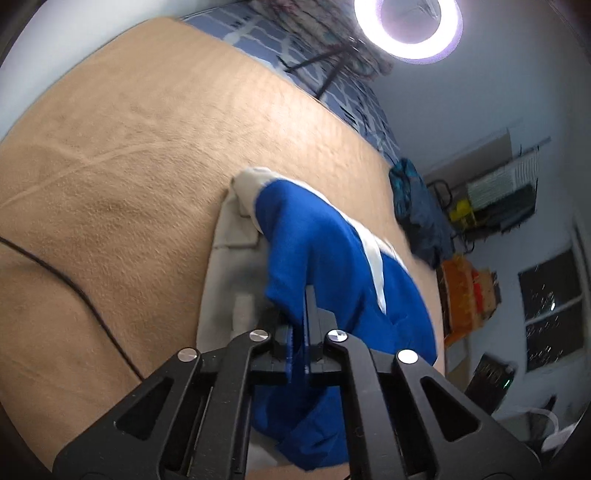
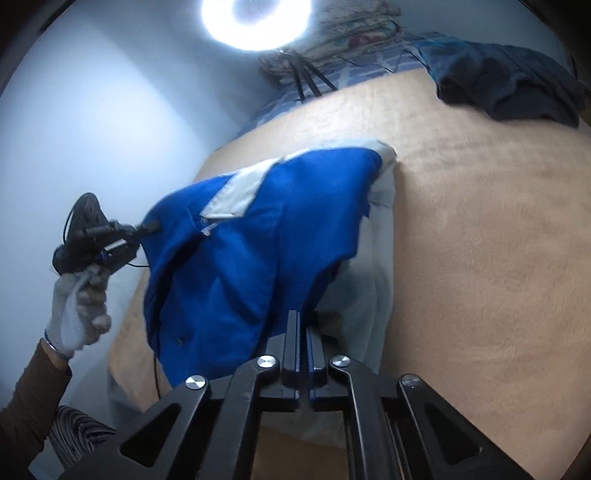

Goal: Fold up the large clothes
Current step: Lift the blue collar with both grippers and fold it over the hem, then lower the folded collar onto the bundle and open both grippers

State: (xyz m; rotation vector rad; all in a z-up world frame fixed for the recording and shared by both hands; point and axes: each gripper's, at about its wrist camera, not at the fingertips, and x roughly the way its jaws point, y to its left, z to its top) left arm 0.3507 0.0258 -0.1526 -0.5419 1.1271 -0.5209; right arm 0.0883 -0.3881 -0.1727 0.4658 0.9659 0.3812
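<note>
A large blue garment (image 1: 317, 236) with pale grey-white panels (image 1: 225, 280) lies partly lifted over a tan blanket (image 1: 110, 166) on a bed. My left gripper (image 1: 309, 293) is shut on a fold of the blue cloth, which hangs down around its fingers. In the right wrist view the same blue garment (image 2: 240, 251) is stretched between both tools. My right gripper (image 2: 300, 319) is shut on its lower edge. At its left edge, a gloved hand (image 2: 79, 310) holds the left gripper (image 2: 152, 224), which pinches the cloth. The grey part (image 2: 369, 295) rests on the blanket.
A pile of dark blue clothes (image 2: 509, 88) (image 1: 417, 214) lies at the blanket's far edge. A thin black cable (image 1: 74, 284) crosses the blanket. A ring light (image 2: 255, 18) glows above. Shelves and boxes (image 1: 469, 288) stand beside the bed, and a white wall (image 2: 92, 129) lies on the other side.
</note>
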